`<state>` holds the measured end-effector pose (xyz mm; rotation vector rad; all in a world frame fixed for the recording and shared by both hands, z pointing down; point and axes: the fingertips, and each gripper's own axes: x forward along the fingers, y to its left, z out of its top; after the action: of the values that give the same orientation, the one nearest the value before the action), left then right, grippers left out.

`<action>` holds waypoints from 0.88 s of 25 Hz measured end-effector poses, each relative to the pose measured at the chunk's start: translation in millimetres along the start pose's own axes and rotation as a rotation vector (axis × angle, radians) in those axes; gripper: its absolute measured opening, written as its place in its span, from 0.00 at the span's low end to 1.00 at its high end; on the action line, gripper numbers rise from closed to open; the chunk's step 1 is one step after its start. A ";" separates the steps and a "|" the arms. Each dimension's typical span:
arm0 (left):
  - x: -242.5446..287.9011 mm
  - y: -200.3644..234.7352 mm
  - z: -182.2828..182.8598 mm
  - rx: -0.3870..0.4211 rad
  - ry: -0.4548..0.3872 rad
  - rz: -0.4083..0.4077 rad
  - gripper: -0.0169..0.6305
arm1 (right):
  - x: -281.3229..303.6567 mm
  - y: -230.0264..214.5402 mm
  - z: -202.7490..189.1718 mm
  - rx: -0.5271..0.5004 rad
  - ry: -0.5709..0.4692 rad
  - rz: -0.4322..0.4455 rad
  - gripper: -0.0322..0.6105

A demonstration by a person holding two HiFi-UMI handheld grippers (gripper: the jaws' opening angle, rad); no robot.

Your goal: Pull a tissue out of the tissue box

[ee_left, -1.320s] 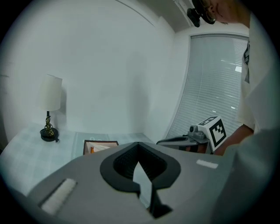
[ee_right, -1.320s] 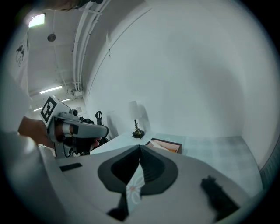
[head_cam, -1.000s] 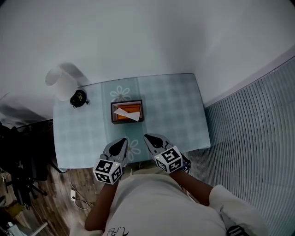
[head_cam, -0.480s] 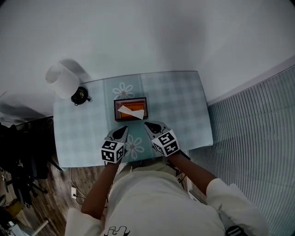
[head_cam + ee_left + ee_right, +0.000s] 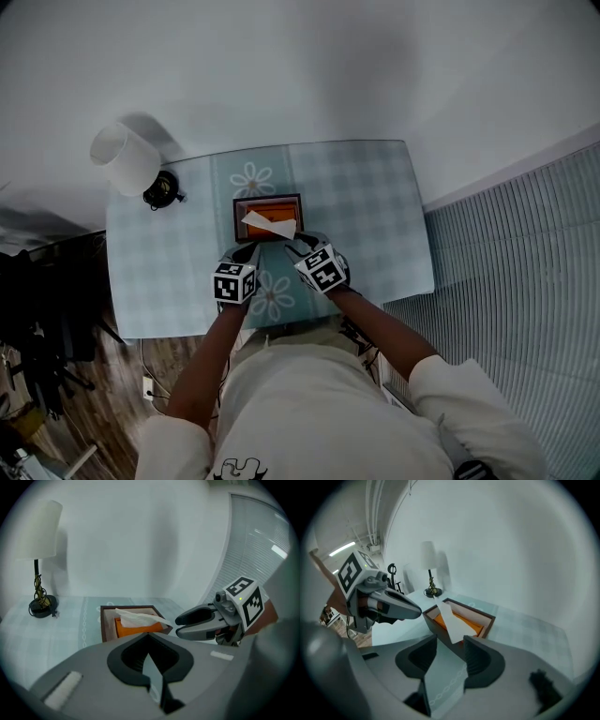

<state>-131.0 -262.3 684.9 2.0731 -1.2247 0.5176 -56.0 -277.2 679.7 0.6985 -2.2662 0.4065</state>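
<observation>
Tissue box (image 5: 108, 624), dark brown and open-topped with an orange pack inside, standing near the middle of the table (image 5: 375, 216), a little towards the person's edge. One white tissue (image 5: 140, 618) rises from the pack and drapes over the box's near rim, its pointed corner hanging towards the grippers. Right gripper (image 5: 450, 641): jaws spread, having just been opening, with only the patterned tabletop showing between them; the tissue's corner lies just ahead of the gap and is not pinched. Left gripper (image 5: 249, 253): jaws pressed together and holding nothing, tips pointing at the near side of the box, just beside the right gripper. Both grippers are angled downward over the table's front half, close to the box but apart from it. Tabletop: pale blue check with a lengthwise band of white flowers under the box. Lamp (image 5: 127, 157) with a white shade and dark round base at the far left corner, well apart from the box
</observation>
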 end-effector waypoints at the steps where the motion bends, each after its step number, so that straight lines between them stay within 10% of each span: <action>1: 1.6 2.5 -0.7 -0.006 0.005 0.004 0.03 | 4.4 -2.5 -1.6 -0.021 0.014 -0.017 0.33; 11: 9.3 2.7 3.2 -0.027 0.021 -0.018 0.03 | 26.1 -23.1 2.9 -0.076 0.045 -0.091 0.35; 15: 10.6 3.9 5.0 -0.032 0.022 -0.024 0.03 | 24.7 -29.6 10.8 -0.087 0.029 -0.131 0.08; 22: 9.9 7.0 7.4 -0.046 0.018 -0.025 0.03 | 25.2 -27.0 13.8 -0.070 0.025 -0.114 0.07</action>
<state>-132.4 -276.0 688.3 2.0382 -1.1879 0.4917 -62.7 -314.6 690.6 0.7774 -2.1941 0.2788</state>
